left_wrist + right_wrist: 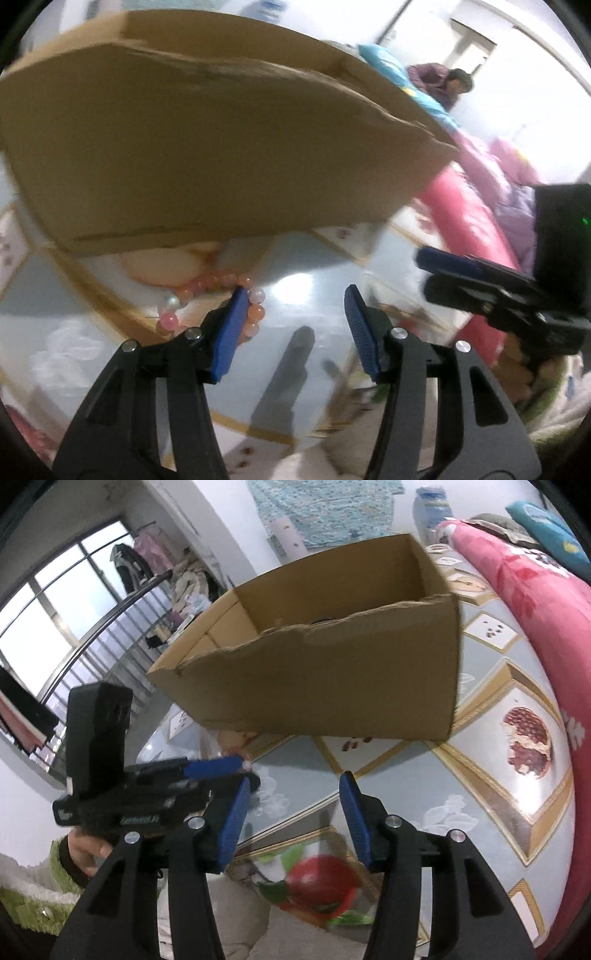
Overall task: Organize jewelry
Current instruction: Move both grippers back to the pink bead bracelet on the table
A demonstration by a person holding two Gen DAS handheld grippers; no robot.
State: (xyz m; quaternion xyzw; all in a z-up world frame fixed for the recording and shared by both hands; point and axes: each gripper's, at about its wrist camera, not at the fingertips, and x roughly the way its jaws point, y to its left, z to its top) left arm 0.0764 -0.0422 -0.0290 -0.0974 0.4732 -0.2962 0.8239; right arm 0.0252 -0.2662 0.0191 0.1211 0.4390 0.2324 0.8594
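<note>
The pink bead bracelet (210, 295) lies on the table (303, 295) by the cardboard box (332, 679). The left gripper (291, 325) and right gripper (291, 808) are both open and empty. I think the pick-up comes next: the left one must close on the beads.

A glossy tabletop (491, 716) carries a printed cover with gold-framed panels, 1 showing a cut pomegranate (526, 747) and another a red fruit (321, 882). Along its far edge lies a rolled pink blanket (532, 602) with a teal pillow (546, 528) above it. A window (48, 609) with a railing fills the left of the right wrist view, with clothes hanging on a rack (144, 557) beside it. In the left wrist view a person in a purple top (439, 83) sits in the background.
</note>
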